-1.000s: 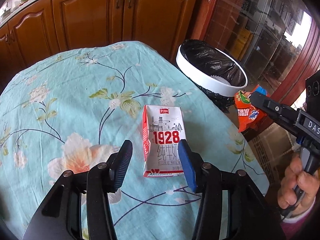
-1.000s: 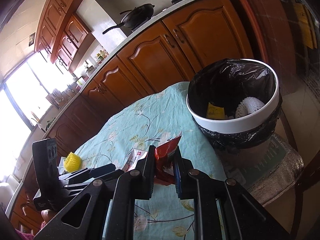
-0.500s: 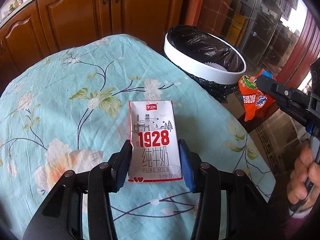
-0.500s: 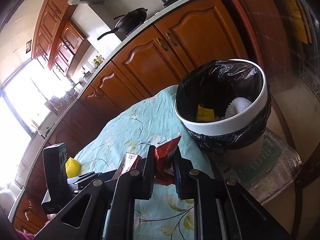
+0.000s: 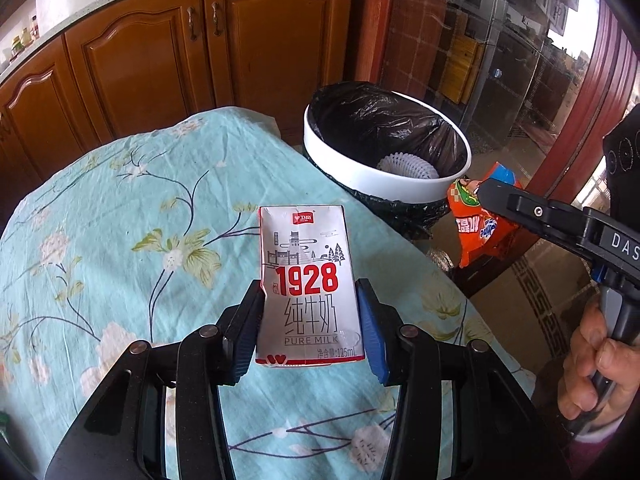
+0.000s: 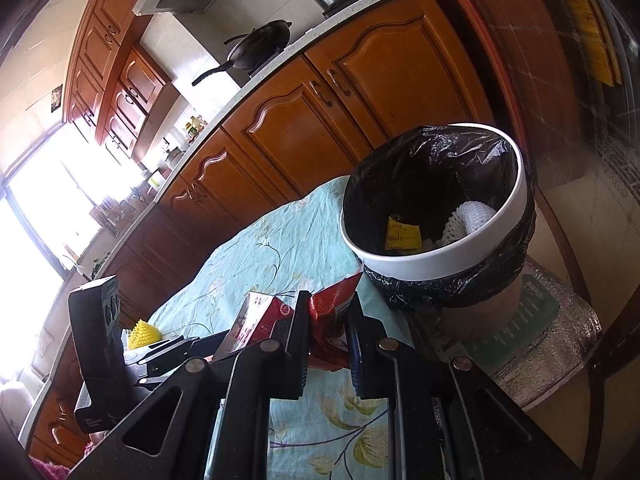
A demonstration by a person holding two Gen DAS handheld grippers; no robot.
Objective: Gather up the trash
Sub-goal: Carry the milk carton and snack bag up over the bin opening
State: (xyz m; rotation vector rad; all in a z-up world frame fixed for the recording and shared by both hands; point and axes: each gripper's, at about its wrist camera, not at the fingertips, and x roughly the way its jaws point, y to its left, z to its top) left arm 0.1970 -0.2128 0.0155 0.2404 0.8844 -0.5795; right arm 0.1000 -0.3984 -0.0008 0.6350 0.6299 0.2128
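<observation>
A white and red "1928" milk carton (image 5: 304, 256) stands upright between the pads of my left gripper (image 5: 310, 292), which is shut on it above the floral tablecloth (image 5: 120, 240). The carton's red side (image 6: 260, 316) also shows in the right wrist view. My right gripper (image 6: 329, 312) is shut on a crumpled orange-red snack wrapper (image 6: 340, 288), held off the table's edge just short of the bin. The white-rimmed bin (image 5: 384, 176) with a black liner stands beyond the table's far right edge. It holds a white foam net (image 6: 468, 220) and a yellow paper (image 6: 402, 234).
A yellow spiky ball (image 6: 144, 334) lies on the table behind the left gripper. Wooden cabinets (image 5: 160, 60) run along the far side. A glass door (image 5: 500, 60) stands behind the bin. A person's hand (image 5: 600, 372) grips the right tool's handle.
The carton lay flat on the cloth between open pads; my left gripper has shut on it and lifted it upright, toward the bin. The right gripper with the wrapper has edged closer to the bin.
</observation>
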